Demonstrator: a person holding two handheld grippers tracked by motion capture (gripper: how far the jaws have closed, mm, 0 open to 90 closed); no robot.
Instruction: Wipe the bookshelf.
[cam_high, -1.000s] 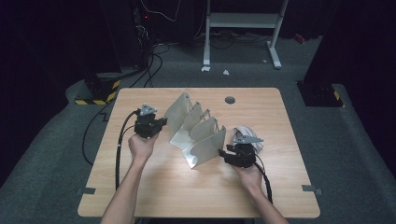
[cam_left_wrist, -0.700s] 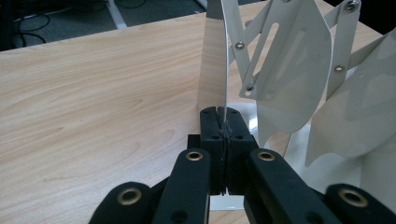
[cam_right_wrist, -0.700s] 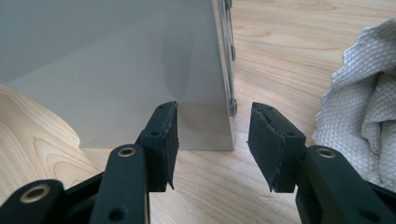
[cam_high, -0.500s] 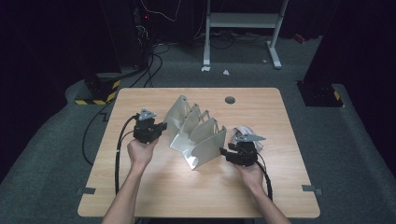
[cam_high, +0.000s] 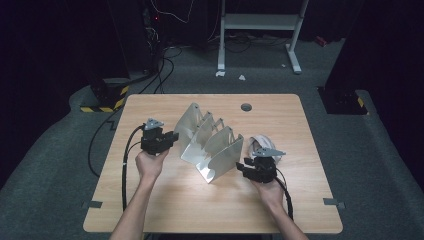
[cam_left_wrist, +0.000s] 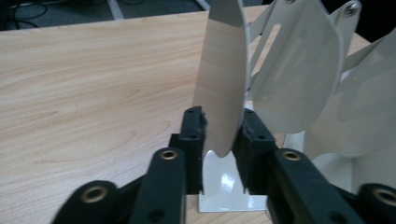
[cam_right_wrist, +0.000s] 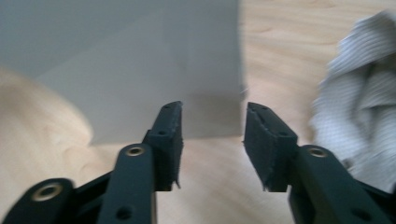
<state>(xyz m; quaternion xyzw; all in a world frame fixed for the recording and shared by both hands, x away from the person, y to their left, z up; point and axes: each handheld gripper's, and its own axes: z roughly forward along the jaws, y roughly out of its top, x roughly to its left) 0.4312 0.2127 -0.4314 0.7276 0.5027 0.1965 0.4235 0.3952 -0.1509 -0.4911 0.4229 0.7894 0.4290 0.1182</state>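
I have both grippers at the white folding rack (cam_high: 207, 145), which stands on the wooden table (cam_high: 165, 210) near its middle, its row of rounded panels running diagonally from the far left towards the near right.

My left gripper (cam_high: 169, 138) sits at the rack's far-left end. In the left gripper view (cam_left_wrist: 223, 128) the end panel (cam_left_wrist: 224, 74) stands upright between the 2 black jaws, its lower edge down in the gap. The jaws have just been opening: the panel is between them, with a thin gap showing on the right side, while on the left it lies close against the jaw and I cannot tell if it touches. I read this as a released grip, with nothing clamped. Behind that panel I see 2 more rounded panels, joined by screws at the top.

My right gripper (cam_high: 244, 167) is at the rack's near-right end. In the right gripper view (cam_right_wrist: 214, 140) its jaws stand apart with bare table between them; they have just been closing a little, and nothing is between them. The rack's flat end panel (cam_right_wrist: 154, 70) rises just beyond the fingertips, not touched. A crumpled striped cloth (cam_right_wrist: 359, 112) lies to the right of this gripper, just beside it, on the table
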